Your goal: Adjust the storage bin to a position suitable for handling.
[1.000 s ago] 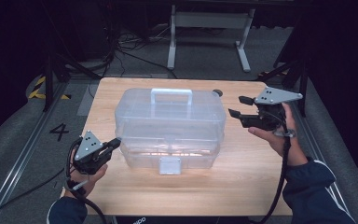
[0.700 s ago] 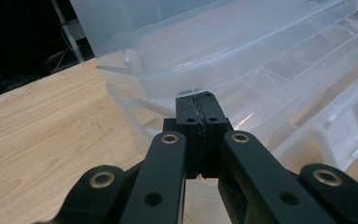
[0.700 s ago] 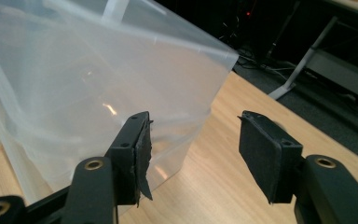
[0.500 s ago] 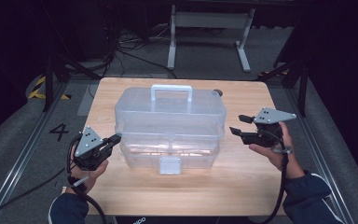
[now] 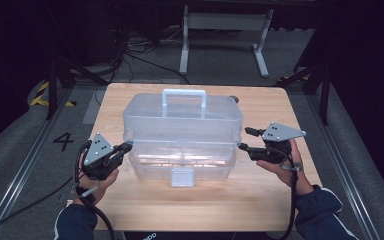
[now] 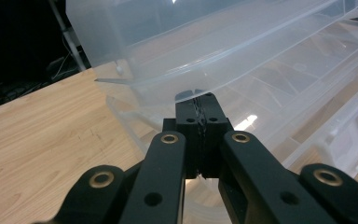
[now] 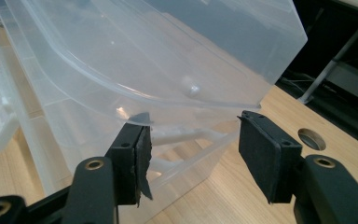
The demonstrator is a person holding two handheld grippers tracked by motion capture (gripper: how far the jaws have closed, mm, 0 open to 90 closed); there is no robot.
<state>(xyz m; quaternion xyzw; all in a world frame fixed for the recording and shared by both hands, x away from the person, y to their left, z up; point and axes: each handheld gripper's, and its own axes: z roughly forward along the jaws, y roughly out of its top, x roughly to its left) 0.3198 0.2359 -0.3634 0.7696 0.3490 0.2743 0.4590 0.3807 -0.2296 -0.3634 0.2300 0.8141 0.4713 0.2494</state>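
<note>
Clear plastic toolbox [image 5: 182, 132] sits mid-desk [image 5: 145, 210], lid shut, its divided tray compartments apparently empty. My left tool [image 5: 125, 148], pressed together, touches its left end; my right tool [image 5: 245, 139] stands spread at its right end.

Clear glossy plastic box [image 5: 182, 132], matt pale wood table [image 5: 270, 107], black, seemingly rubbery, rough gripper pads [image 7: 265, 156]

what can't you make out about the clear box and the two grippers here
- Whether the shut left gripper touches the lid rim of the clear box: left gripper view, fingers meet right under the rim, contact unclear.
- Box contents: high view, hazy plastic and glare blur the compartments.
- Whether the front latch is fastened: high view, too small.
- Right gripper body: right gripper view, cut off by the bottom edge.
</note>
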